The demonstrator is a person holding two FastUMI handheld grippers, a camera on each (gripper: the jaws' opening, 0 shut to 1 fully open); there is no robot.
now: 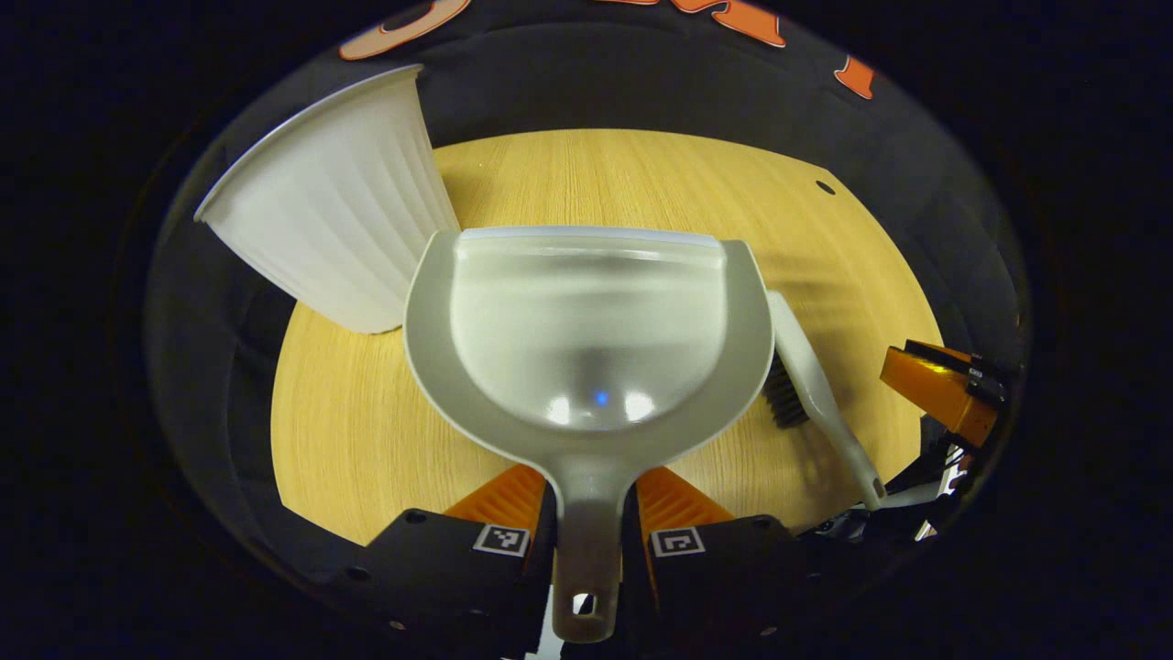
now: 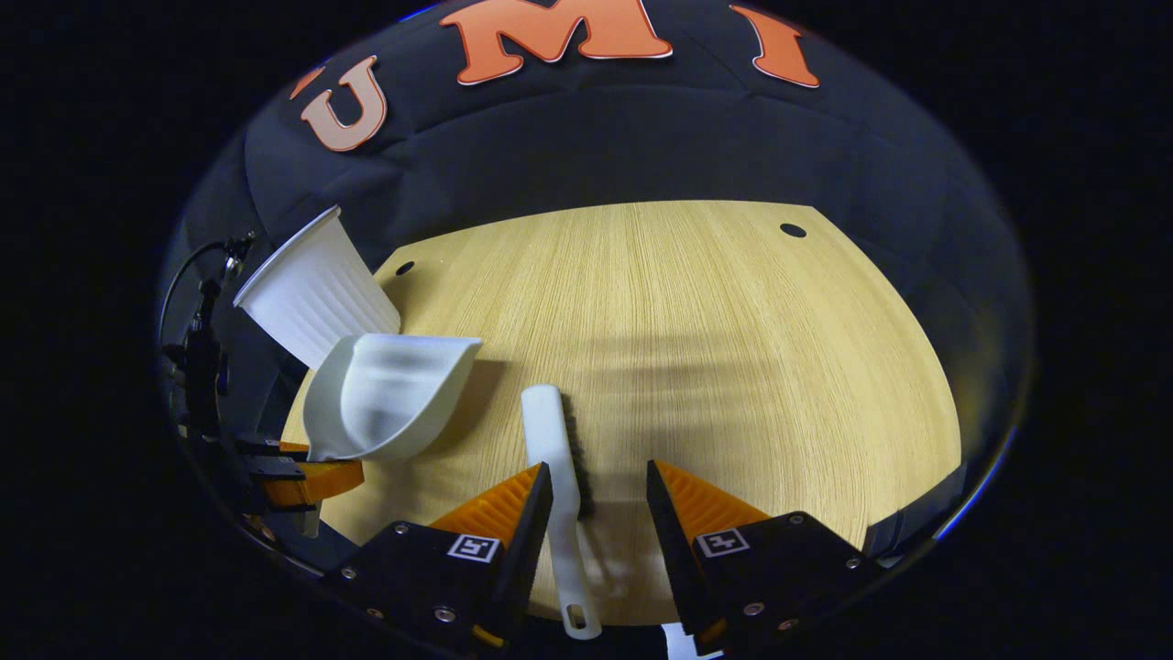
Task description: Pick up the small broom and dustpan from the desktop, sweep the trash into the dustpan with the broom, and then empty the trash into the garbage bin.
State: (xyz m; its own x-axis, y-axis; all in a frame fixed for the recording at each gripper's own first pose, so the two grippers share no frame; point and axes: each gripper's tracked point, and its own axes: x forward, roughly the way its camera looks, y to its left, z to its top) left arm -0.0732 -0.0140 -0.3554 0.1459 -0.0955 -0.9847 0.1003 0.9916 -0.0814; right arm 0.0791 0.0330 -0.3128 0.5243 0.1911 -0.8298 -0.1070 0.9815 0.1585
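A pale grey dustpan (image 1: 586, 330) points away from me over the wooden table (image 1: 623, 174). My left gripper (image 1: 591, 500) is shut on its handle. I cannot tell whether the pan rests on the table or hangs just above it. Just right of the pan lies the white broom (image 1: 816, 394), dark bristles toward the pan. In the right gripper view the broom (image 2: 553, 440) lies on the table between the fingers of my right gripper (image 2: 600, 490), which is open; its handle runs close along the left finger. The dustpan (image 2: 385, 394) and the left gripper (image 2: 307, 475) sit to its left.
A white ribbed garbage bin (image 1: 339, 202) stands at the table's far left corner, right behind the dustpan; it appears again as the bin (image 2: 312, 293) in the right gripper view. The table (image 2: 733, 367) has small dark holes near its back corners. Black cloth walls surround it.
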